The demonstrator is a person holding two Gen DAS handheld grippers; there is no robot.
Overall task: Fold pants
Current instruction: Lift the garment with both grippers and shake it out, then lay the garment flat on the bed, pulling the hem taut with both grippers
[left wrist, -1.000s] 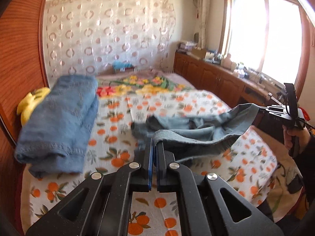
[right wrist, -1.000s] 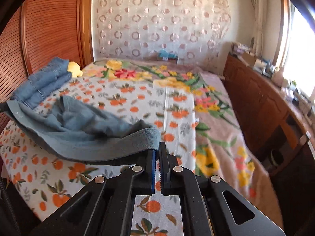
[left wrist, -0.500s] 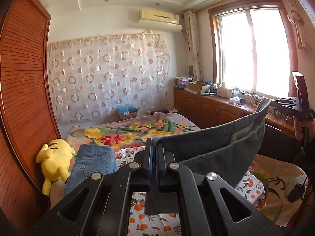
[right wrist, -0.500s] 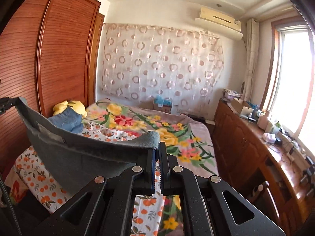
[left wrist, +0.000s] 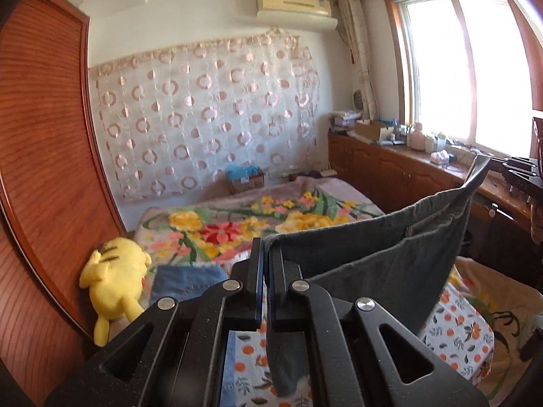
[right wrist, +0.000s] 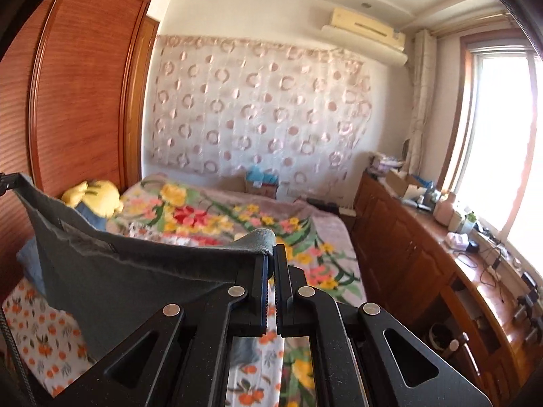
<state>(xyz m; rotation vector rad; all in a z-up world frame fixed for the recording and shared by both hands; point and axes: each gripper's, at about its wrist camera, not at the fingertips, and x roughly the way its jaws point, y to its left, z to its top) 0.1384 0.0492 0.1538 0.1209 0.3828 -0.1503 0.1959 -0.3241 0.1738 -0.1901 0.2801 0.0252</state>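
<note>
Grey pants (left wrist: 390, 257) hang soft and limp above the bed (left wrist: 305, 210), waistband taut between left gripper (left wrist: 264, 271) and right gripper (right wrist: 271, 271), both fingers clamped on its corners; best hold there.

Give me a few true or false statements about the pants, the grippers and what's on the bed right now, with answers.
1. Both grippers grip the pants. True: left gripper, right gripper.
2. The pants lie flat on the bed. False: they hang stretched above it.
3. A yellow plush lies by the wardrobe. True.
4. The plush sits on the folded jeans. False: it lies beside them.
5. The left jaws are wide open. False: shut on the pants.
</note>
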